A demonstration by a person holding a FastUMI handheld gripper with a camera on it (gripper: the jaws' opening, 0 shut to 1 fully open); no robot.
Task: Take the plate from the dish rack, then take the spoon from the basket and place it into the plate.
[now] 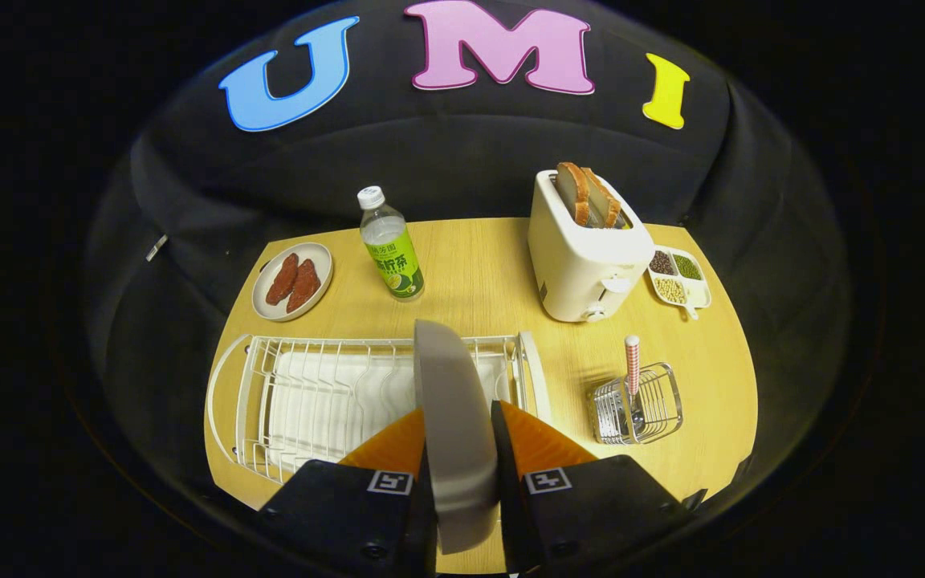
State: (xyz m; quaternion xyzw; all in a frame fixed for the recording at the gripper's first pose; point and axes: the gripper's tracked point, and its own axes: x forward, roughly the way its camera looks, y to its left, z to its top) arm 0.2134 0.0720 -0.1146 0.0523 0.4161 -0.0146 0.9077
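Jaws closed on the grey round plate (453, 417), which I see edge-on and upright, one finger pressing each face; my gripper (458, 440) holds it over the white wire dish rack (326, 395) on the pale wooden surface (478, 273); off to the right of the fingers stands a small metal wire basket (637, 406) with a spoon's red-and-white striped handle (632, 363) poking up from it; beyond the rack I see a green-labelled clear bottle (390, 244), a white toaster (584, 252) with bread slices, and a small plate of reddish pieces (293, 281).
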